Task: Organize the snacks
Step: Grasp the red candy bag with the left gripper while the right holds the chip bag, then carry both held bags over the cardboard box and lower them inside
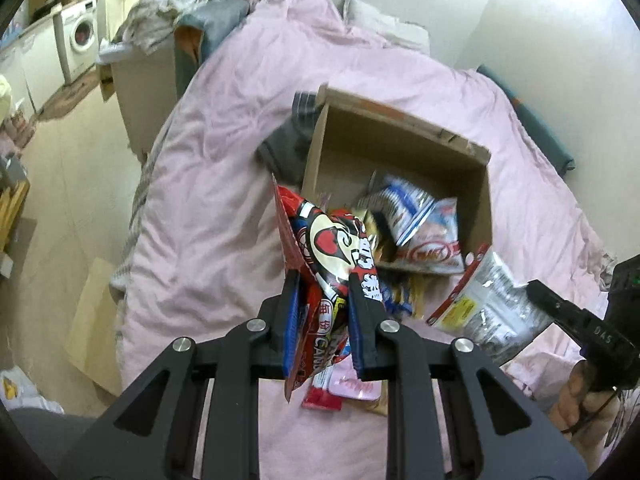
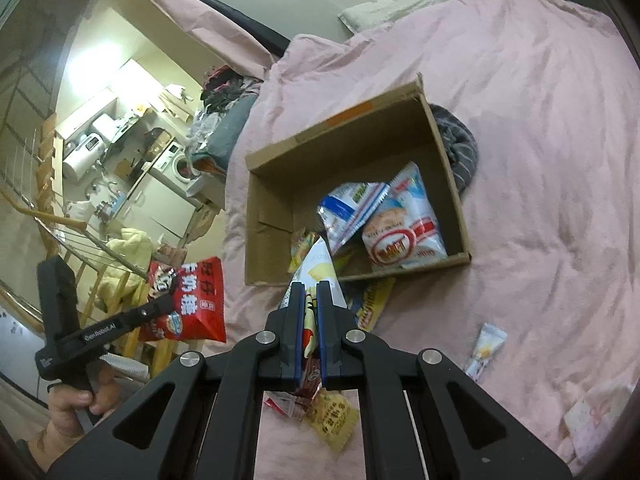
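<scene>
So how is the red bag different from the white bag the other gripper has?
The red bag is red with big white characters; the white bag is pale with yellow. The red bag looks wider than the narrow white bag. The left gripper holds the red bag, the right gripper the white bag. Both hang pinched above the pink bedcover.

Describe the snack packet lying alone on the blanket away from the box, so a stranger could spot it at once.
Start at the pink blanket covering the bed, then find the open cardboard box on it. Toward the camera and right of the box lies a small slim white packet with a yellow mark. Unlike the packets piled at the box's near edge, it lies alone on bare blanket.
</scene>
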The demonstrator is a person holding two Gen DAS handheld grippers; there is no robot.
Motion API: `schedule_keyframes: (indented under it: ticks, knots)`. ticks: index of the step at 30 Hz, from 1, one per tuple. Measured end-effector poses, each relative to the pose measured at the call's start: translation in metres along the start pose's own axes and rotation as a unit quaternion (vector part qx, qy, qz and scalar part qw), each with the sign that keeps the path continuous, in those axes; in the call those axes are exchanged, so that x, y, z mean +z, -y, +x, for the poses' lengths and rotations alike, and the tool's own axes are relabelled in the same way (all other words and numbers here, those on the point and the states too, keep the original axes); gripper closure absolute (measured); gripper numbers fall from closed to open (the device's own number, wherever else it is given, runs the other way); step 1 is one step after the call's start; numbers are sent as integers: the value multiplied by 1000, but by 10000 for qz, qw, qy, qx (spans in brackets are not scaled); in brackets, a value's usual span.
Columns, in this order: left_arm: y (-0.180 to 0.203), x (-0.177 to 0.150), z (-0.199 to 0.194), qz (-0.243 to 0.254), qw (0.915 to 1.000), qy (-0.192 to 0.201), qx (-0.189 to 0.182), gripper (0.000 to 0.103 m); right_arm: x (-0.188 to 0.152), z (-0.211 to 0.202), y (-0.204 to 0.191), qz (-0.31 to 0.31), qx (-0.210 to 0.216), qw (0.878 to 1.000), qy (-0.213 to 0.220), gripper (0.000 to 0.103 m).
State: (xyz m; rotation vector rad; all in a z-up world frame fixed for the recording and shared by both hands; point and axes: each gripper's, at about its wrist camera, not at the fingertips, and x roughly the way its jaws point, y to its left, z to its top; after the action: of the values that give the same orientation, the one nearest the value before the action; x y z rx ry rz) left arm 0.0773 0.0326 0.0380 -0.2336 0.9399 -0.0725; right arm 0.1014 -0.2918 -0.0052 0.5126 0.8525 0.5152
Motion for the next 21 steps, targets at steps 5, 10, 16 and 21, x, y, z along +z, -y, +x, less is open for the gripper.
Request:
schedule_keyframes:
  ticks: [5,10,16,21]
  knots:
    - [16,20,8,318,9993,138,166,85,32,4,-7,-252,-156,9993,230,97]
    - [31,42,22,496,9981,297,210,85,64,6,4,-307,-570,9955,687,97]
    - [45,65,56,746,9967,219,239,85,97,23,-3,-1073,-1477,9783,981,97]
    - [52,83,84,871,9955,169,320,85,105,50,-7,-1636,-2155,9577,984,97]
